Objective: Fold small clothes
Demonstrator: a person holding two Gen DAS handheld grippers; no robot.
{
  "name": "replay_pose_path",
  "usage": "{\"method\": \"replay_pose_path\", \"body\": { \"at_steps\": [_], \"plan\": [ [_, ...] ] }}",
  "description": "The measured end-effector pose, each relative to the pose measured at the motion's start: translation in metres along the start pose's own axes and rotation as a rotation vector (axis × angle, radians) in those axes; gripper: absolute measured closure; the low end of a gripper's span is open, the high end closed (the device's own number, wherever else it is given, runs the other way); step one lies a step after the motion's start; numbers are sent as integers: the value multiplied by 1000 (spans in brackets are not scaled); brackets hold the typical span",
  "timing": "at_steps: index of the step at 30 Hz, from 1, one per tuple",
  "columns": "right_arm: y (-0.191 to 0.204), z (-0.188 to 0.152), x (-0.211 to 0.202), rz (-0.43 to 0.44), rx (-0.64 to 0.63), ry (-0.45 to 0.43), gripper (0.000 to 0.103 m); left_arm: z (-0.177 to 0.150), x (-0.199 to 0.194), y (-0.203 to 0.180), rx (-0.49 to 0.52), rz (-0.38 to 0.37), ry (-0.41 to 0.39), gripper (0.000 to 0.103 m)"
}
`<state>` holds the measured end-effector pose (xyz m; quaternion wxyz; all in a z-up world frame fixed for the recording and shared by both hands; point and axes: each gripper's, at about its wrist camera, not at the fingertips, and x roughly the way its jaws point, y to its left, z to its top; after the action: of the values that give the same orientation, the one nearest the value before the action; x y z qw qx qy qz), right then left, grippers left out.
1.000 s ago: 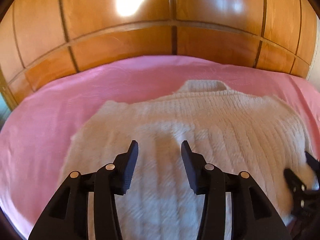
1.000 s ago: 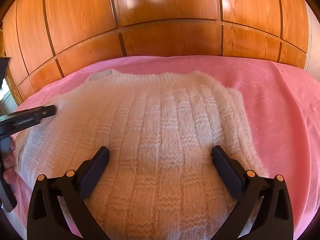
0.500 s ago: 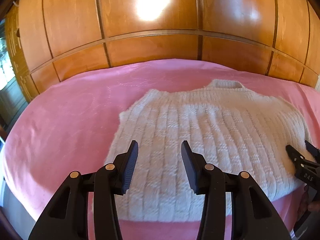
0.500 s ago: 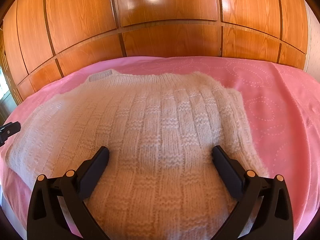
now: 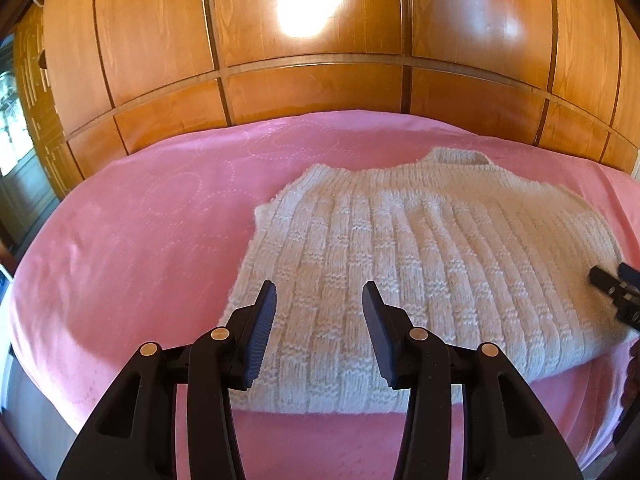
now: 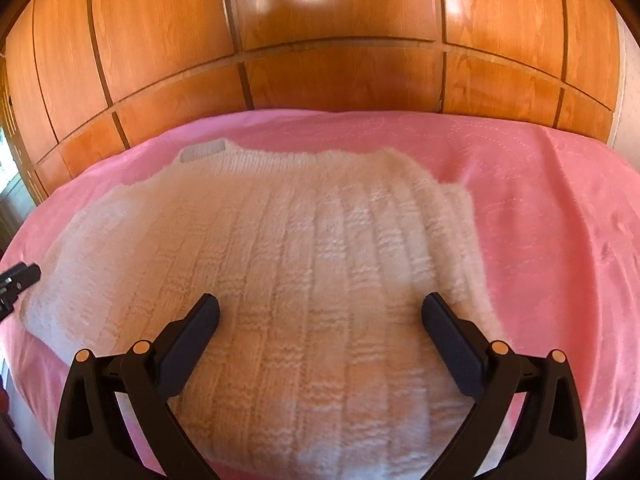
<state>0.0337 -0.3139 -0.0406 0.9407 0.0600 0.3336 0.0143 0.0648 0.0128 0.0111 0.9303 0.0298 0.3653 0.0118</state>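
A cream knitted sweater (image 5: 420,264) lies flat on the pink bedspread (image 5: 140,240), collar toward the wooden wall; it also shows in the right wrist view (image 6: 280,280). My left gripper (image 5: 319,292) is open and empty, hovering over the sweater's near left hem. My right gripper (image 6: 320,304) is wide open and empty, close above the sweater's lower middle. The right gripper's tip shows at the right edge of the left wrist view (image 5: 612,284). The left gripper's tip shows at the left edge of the right wrist view (image 6: 20,276).
A wooden panelled wall (image 5: 320,60) stands behind the bed. The bedspread (image 6: 560,220) extends to the right of the sweater. The bed's left edge drops off near a window (image 5: 16,132).
My left gripper has pulled back and to the left, off the sweater's middle, so its left edge and hem now show. My right gripper has shifted slightly; the sweater stays flat.
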Motion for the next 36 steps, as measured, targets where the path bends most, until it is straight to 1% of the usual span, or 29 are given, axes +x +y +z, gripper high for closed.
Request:
{"method": "replay_pose_path", "body": {
  "at_steps": [3,5,7,9,10,11,12,13,14,15,17,19,20,21,23,24,25,27,28,29,33,35,36],
  "plan": [
    [-15,9,-14,-27,34,-42,3,-1,1,0,1,-4,9,59],
    [-28,15,-19,-72,47,-62,4,-2,3,-1,4,-2,14,59],
    [-42,18,-17,-118,61,-49,7,-5,5,-2,6,-1,22,59],
    [-57,17,-6,-140,82,1,16,-7,11,-2,2,3,40,59],
    [-64,16,3,-140,88,39,28,-8,13,-2,-1,2,49,59],
    [-70,13,11,-126,93,77,48,-9,14,-2,-3,0,55,59],
    [-73,11,15,-85,99,97,55,-10,15,-3,-1,-1,55,59],
    [-74,11,16,-61,97,99,68,-10,14,-4,5,-1,52,59],
    [-71,13,14,-69,76,97,79,-10,13,-5,14,-4,46,59],
    [-67,16,12,-79,50,91,83,-9,11,-7,26,-15,34,59],
    [-62,25,3,-83,21,60,97,-8,7,-12,36,-44,14,59],
    [-65,30,-2,-86,20,34,98,-5,7,-21,48,-88,10,59],
    [-69,32,0,-104,27,33,103,-5,8,-26,59,-93,12,59],
    [-81,31,12,-161,48,73,103,-5,12,-33,76,-88,16,59],
    [-102,23,33,-159,124,154,103,-7,22,-45,107,-79,39,59],
    [-107,20,33,-173,139,155,103,-8,27,-50,122,-60,52,59],
    [-110,17,28,-178,146,138,102,-8,28,-52,128,-50,50,59],
    [-111,14,13,-181,148,99,93,-8,27,-53,129,-47,40,59],
    [-110,12,5,-183,152,83,68,-8,27,-53,124,-47,44,59],
    [-108,11,-4,-194,152,62,50,-7,27,-52,114,-48,49,59],
    [-80,10,-29,-236,63,7,48,-5,25,-52,98,-37,53,59],
    [-66,6,-36,-244,33,-10,36,-5,22,-54,94,-35,56,59],
    [-58,5,-40,-249,12,-20,34,-5,21,-56,97,-37,58,59]
  ]
}}
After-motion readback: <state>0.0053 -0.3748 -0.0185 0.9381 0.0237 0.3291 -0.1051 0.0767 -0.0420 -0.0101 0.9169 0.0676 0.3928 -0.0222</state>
